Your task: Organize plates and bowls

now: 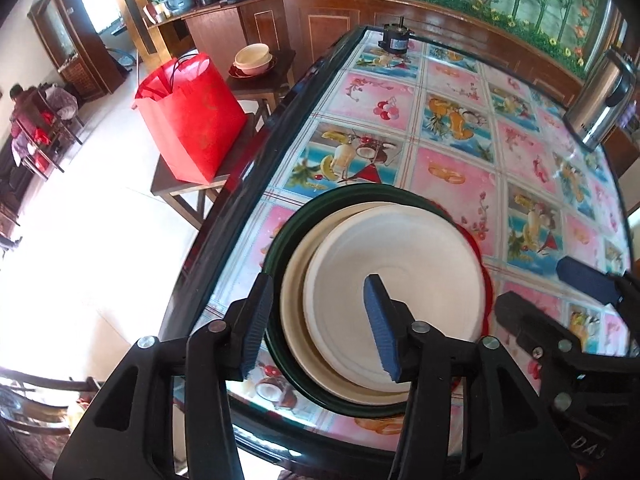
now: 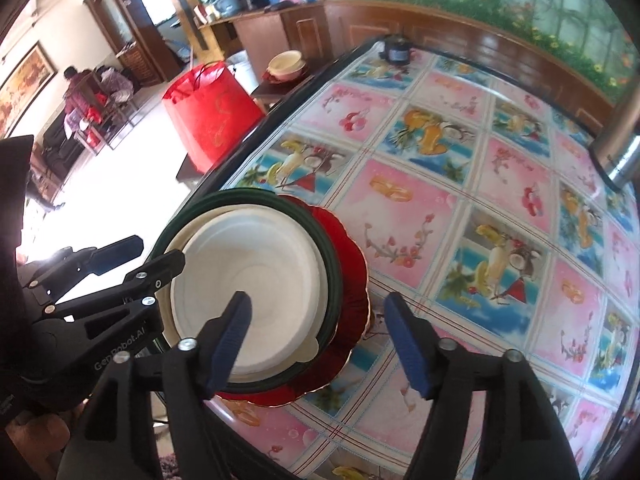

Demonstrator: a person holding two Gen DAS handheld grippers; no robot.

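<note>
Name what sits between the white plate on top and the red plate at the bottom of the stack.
A dark green plate sits between the white plate and red plate, clearest in the right wrist view.

A red gift bag (image 1: 192,120) is standing on a wooden stool (image 1: 180,192) beyond the tongs, leftward. A steel kettle (image 1: 604,100) is standing far right; a small motor (image 1: 394,40) is sitting farthest ahead.

White plates (image 1: 394,300) nested in green bowl (image 1: 280,240), on red scalloped plate (image 2: 352,276)
</note>
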